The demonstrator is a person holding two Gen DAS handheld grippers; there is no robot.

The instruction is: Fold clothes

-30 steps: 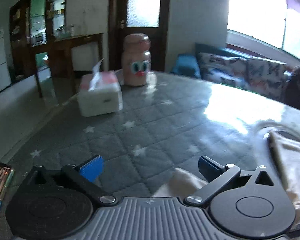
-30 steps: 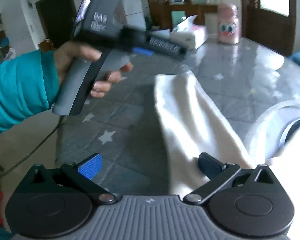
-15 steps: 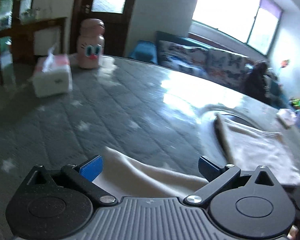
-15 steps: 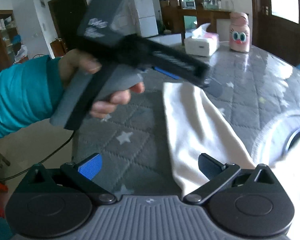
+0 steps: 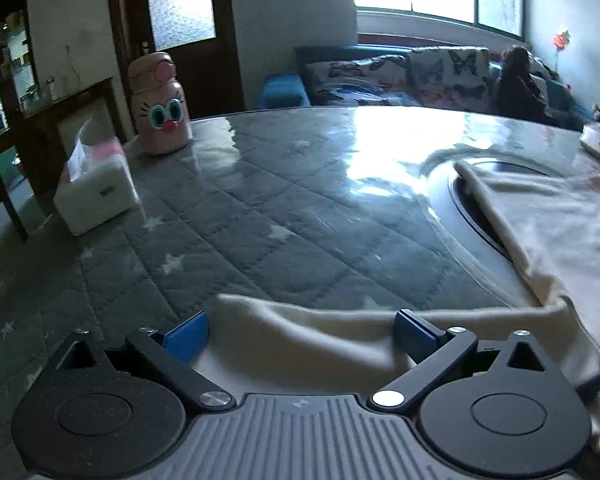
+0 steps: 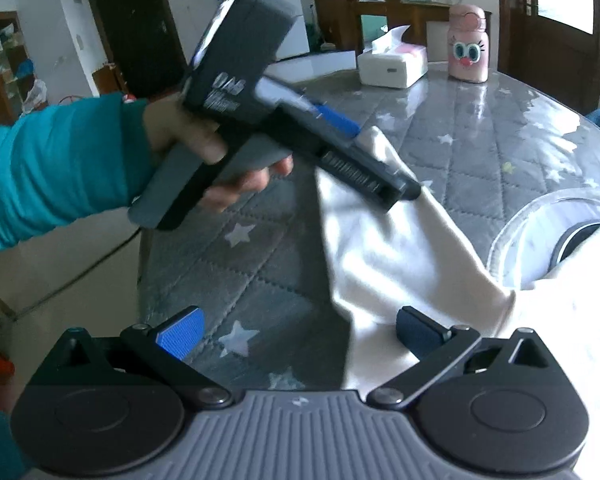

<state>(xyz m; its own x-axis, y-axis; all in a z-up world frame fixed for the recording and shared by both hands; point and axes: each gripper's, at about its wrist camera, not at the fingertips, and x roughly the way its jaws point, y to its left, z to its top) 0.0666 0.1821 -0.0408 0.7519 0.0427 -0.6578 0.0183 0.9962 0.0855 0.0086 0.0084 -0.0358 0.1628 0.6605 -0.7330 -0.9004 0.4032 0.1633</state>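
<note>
Firstly, at the far left of the right wrist view, the person's left hand (image 6: 204, 156) comes out of a teal sleeve (image 6: 56, 168) and wraps around the grey handle of the left gripper (image 6: 376, 160). The forearm lies almost level, and the tool points to the right and slightly down, toward the cream garment (image 6: 388, 248). Its blue fingertip is at the upper edge of the sleeve-like strip of cloth. In its own camera, the left gripper's fingers (image 5: 186, 334) stand wide apart, with the cloth edge lying between them — whether the pads touch the fabric I cannot tell.

More to the right, the garment stretches over the grey quilted table cover (image 6: 260, 272) with white stars, and its far part lies across a round dark opening (image 5: 484, 216) in the table. The right gripper (image 6: 296, 334) is also spread wide; the cloth passes beside its right finger, and nothing is clamped.

At the back of the table stand a white tissue box (image 5: 96, 196) and, just beside it, a pink bottle (image 5: 160, 106) with a cartoon face.
</note>
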